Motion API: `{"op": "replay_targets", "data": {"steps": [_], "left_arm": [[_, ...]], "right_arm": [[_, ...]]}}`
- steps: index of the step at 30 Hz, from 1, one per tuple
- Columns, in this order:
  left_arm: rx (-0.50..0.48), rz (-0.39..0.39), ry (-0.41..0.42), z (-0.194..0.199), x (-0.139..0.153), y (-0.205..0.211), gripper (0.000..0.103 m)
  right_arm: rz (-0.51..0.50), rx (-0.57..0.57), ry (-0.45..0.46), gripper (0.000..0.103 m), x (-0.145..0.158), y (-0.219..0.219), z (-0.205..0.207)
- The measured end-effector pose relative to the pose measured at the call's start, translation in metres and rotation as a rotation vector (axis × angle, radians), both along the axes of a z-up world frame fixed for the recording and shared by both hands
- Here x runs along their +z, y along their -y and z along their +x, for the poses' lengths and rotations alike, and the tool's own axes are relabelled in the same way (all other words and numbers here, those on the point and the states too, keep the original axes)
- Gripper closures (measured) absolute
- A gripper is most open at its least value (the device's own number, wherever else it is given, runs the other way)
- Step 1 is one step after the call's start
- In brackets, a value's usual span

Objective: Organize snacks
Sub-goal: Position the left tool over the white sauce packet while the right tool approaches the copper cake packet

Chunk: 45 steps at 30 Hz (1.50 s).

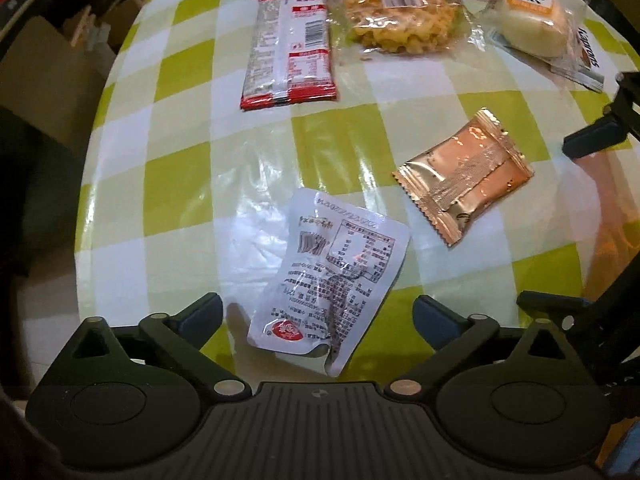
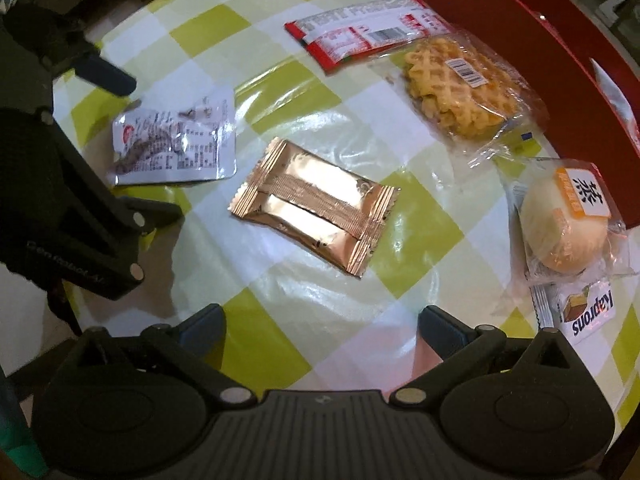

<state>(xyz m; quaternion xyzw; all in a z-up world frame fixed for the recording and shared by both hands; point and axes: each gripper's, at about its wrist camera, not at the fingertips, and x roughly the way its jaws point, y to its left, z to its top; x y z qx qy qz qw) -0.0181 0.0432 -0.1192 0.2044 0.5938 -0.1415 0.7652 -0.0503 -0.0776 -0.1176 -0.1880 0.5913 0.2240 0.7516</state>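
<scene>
Bare cloth (image 2: 320, 304) before copper packet (image 2: 316, 204).

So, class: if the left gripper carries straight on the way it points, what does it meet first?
Probably the white printed pouch, lying between the open left gripper fingers on the checked tablecloth.

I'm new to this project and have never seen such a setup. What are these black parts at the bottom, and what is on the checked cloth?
Each picture comes from a camera on a hand-held two-finger gripper. The left gripper hangs open over a white printed pouch; the right gripper is open, empty. On the green-and-white checked tablecloth lie a copper foil packet, a red-and-white packet, a bagged waffle and a wrapped bun, beside a red box.
</scene>
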Motion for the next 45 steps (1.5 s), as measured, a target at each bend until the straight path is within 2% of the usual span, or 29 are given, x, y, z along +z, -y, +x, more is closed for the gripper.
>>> {"op": "replay_targets", "data": {"steps": [3, 4, 5, 6, 7, 9, 12, 19, 22, 26, 30, 31, 33, 36, 40, 41, 45], "left_arm": [[0.005, -0.013, -0.009, 0.002, 0.002, -0.002, 0.003], [0.001, -0.027, -0.017, 0.002, 0.003, -0.002, 0.006], [-0.002, -0.050, -0.030, 0.004, 0.004, -0.003, 0.016], [0.003, -0.075, -0.050, 0.005, 0.006, -0.005, 0.025], [0.007, -0.100, -0.069, 0.005, 0.008, -0.006, 0.030], [-0.002, -0.100, -0.067, 0.005, 0.011, -0.004, 0.039], [-0.006, -0.098, -0.076, 0.006, 0.012, -0.002, 0.040], [0.028, -0.129, -0.117, 0.016, 0.014, -0.006, 0.040], [0.070, -0.167, -0.152, 0.026, 0.014, -0.016, 0.039], [0.075, -0.163, -0.145, 0.034, 0.013, -0.019, 0.033], [0.041, -0.137, -0.131, 0.031, 0.012, -0.012, 0.031], [0.036, -0.131, -0.130, 0.030, 0.012, -0.010, 0.030], [0.029, -0.121, -0.127, 0.028, 0.011, -0.004, 0.028], [0.031, -0.114, -0.123, 0.027, 0.013, -0.001, 0.025], [0.025, -0.089, -0.112, 0.023, 0.009, 0.000, 0.022], [0.027, -0.090, -0.111, 0.023, 0.009, 0.000, 0.022], [0.038, -0.090, -0.110, 0.021, 0.006, -0.003, 0.022]], "right_arm": [[-0.030, 0.029, -0.008, 0.000, 0.001, 0.002, -0.002], [-0.030, 0.011, -0.017, 0.005, 0.005, 0.006, 0.001], [-0.020, -0.002, -0.019, 0.016, 0.010, 0.011, 0.003], [-0.016, -0.010, -0.007, 0.021, 0.017, 0.015, 0.007], [-0.015, -0.004, 0.015, 0.021, 0.024, 0.017, 0.009], [-0.032, 0.067, 0.061, 0.021, 0.038, 0.017, 0.012], [-0.105, 0.183, 0.084, 0.021, 0.044, 0.009, 0.023], [-0.154, 0.431, 0.071, 0.021, 0.031, -0.029, 0.042], [-0.094, 0.489, 0.020, 0.020, 0.027, -0.039, 0.051], [-0.075, 0.485, -0.043, 0.020, 0.015, -0.037, 0.052], [-0.028, 0.411, -0.016, 0.019, 0.014, -0.025, 0.046], [-0.031, 0.393, -0.011, 0.020, 0.015, -0.024, 0.043], [-0.033, 0.362, -0.015, 0.030, 0.019, -0.021, 0.037], [-0.019, 0.292, -0.042, 0.038, 0.021, -0.014, 0.029], [0.004, 0.220, -0.059, 0.039, 0.023, 0.003, 0.007], [0.020, 0.191, -0.089, 0.039, 0.023, 0.010, 0.001], [0.040, 0.090, -0.092, 0.039, 0.025, 0.030, -0.018]]}}
